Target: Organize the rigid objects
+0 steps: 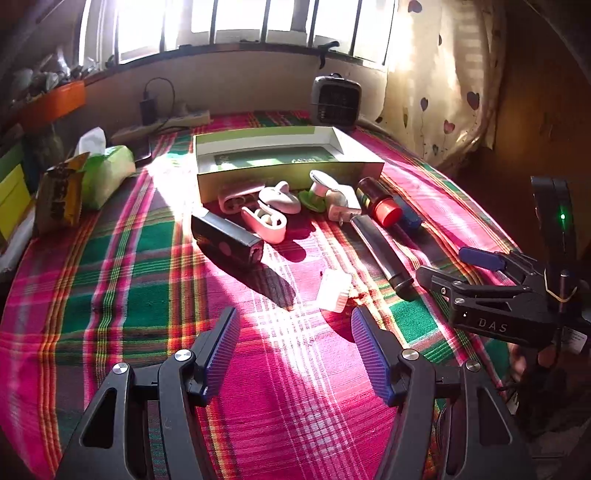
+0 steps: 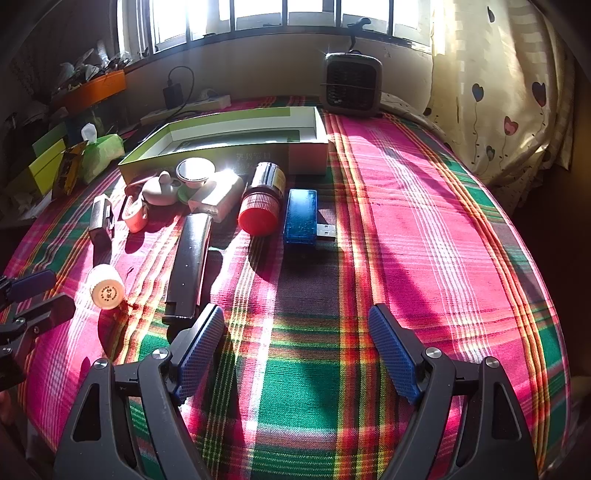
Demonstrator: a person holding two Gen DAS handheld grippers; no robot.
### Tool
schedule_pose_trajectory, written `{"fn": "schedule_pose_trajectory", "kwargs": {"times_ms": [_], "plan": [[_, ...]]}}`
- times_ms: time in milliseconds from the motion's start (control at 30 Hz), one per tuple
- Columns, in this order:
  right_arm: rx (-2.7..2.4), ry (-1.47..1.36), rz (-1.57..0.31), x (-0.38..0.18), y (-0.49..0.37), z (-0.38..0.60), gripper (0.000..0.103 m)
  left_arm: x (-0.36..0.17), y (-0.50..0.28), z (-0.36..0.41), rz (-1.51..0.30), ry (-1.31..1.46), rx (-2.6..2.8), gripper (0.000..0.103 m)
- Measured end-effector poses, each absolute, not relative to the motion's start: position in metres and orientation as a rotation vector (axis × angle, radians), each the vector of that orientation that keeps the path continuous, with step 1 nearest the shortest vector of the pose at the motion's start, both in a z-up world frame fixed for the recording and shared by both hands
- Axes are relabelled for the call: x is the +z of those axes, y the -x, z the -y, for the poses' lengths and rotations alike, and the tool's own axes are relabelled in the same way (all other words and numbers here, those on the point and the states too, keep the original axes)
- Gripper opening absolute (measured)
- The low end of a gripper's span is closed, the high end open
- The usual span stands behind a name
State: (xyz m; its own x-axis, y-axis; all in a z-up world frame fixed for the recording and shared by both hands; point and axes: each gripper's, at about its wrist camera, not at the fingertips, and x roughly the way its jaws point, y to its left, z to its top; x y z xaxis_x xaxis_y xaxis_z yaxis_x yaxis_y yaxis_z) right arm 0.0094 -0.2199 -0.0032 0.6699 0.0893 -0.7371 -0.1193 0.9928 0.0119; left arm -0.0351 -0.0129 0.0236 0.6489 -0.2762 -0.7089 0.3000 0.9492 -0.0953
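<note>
Both claws spread wide and empty: left gripper (image 1: 293,347) low over the near cloth, right gripper (image 2: 297,349) just short of the long black bar (image 2: 188,258)

Clutter bunched mid-table, near side of the open green box (image 1: 288,177): red-capped bottle (image 2: 260,199) on its side, blue USB stick (image 2: 301,216) just right of it, small white cap (image 1: 334,290) alone and nearest the left claw, pink earbud case (image 1: 264,221), black rectangular gadget (image 1: 227,240), white plug adapter (image 1: 341,203)

Risks, by judgement: bottle and cap round, likely to roll if nudged; pieces packed tight, so a wide grab could knock a neighbour; soft plaid cloth (image 2: 424,221) may bunch under fingertips; harsh glare hiding edges

Beyond: barred window (image 2: 258,14) far, small heater (image 2: 351,83), power strip (image 1: 162,125), heart-print curtain (image 2: 498,92) right, tissue pack (image 1: 107,173) left
</note>
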Motion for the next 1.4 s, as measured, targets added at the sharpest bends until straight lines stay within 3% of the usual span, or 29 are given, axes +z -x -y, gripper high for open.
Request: {"fn": "schedule_pose_trajectory", "kwargs": {"times_ms": [400, 567, 867, 1400], "plan": [[0.128, 0.041, -0.832, -0.002, -0.004, 0.223, 0.081, 0.014, 0.016, 0.036, -0.849, -0.041, -0.401, 0.057], [0.132, 0.045, -0.841, -0.001, -0.003, 0.224, 0.081, 0.01, 0.008, 0.042, -0.869, -0.057, -0.409, 0.038], [0.141, 0.038, -0.852, 0.0, -0.003, 0.225, 0.081, 0.007, 0.0, 0.035, -0.881, -0.02, -0.4, 0.019], [0.199, 0.062, -0.837, 0.009, -0.013, 0.204, 0.081, 0.006, -0.007, 0.009, -0.869, 0.039, -0.325, 0.018]]}}
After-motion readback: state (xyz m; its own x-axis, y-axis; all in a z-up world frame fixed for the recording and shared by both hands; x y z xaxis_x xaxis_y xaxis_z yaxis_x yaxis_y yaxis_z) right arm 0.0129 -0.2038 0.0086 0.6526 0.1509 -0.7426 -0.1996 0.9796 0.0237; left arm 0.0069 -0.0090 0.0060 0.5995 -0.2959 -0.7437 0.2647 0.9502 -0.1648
